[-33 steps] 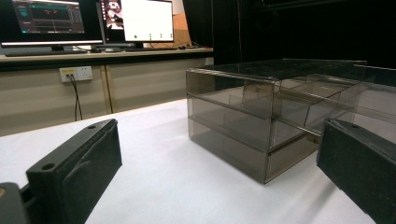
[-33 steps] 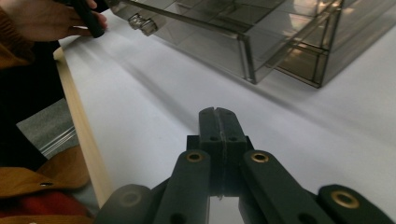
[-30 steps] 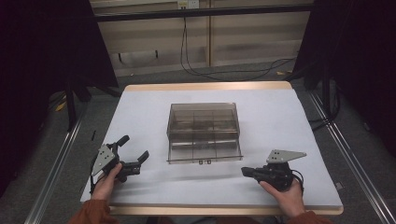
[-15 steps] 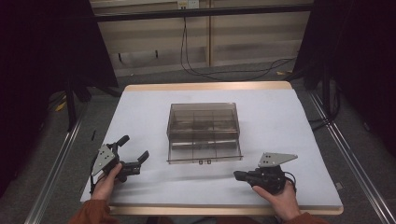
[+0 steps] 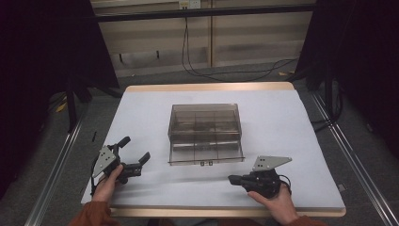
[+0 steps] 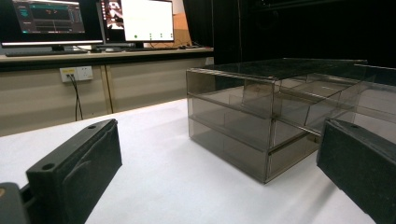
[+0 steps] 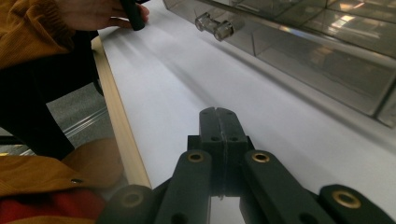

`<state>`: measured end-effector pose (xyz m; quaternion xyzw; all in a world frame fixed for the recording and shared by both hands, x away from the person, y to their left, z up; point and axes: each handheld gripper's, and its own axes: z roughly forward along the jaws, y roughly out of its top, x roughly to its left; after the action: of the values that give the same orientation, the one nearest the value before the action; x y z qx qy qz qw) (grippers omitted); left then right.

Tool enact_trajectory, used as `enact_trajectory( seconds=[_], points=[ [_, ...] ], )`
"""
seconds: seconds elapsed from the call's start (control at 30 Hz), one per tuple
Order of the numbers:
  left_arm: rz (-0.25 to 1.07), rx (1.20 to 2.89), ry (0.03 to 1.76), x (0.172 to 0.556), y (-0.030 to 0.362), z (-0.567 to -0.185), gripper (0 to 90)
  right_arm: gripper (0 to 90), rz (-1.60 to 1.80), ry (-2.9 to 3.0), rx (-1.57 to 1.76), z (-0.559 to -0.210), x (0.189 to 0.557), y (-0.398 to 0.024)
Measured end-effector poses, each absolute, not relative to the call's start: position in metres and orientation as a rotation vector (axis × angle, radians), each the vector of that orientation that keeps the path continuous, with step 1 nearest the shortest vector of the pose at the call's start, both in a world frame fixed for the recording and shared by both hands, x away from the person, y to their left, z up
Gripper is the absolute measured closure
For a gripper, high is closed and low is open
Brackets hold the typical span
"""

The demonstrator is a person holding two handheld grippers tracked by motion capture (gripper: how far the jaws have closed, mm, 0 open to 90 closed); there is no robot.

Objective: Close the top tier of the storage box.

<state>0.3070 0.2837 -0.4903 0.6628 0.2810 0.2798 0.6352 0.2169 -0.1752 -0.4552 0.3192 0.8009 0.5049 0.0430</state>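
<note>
A smoky clear plastic drawer box (image 5: 205, 132) stands in the middle of the white table (image 5: 291, 136), its lower drawer pulled a little toward me. Two small clear knobs (image 7: 214, 25) stick out of that drawer's front. My left gripper (image 5: 135, 154) rests at the front left, open, its jaws wide apart and empty, pointing right toward the box (image 6: 261, 121). My right gripper (image 5: 231, 179) lies at the front right near the table's front edge, shut with nothing between its jaws (image 7: 218, 116), pointing left below the drawer front.
The wooden front edge of the table (image 7: 116, 126) runs close to the right gripper. An orange sleeve (image 7: 28, 28) and a hand lie beyond it. Monitors (image 6: 135, 21) stand on a bench behind the table. Cables (image 5: 202, 66) hang at the back.
My right gripper has slid left along the table's front, closer to the drawer's front. The left gripper has stayed put.
</note>
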Motion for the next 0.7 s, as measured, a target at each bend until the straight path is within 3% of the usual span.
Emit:
enact_trajectory(
  seconds=[0.7],
  points=[
    [0.635, 1.515, 0.641, 0.307, 0.283, -0.490, 0.0, 90.0, 1.562, 2.489, 0.900, -0.454, 0.222, -0.145]
  ],
)
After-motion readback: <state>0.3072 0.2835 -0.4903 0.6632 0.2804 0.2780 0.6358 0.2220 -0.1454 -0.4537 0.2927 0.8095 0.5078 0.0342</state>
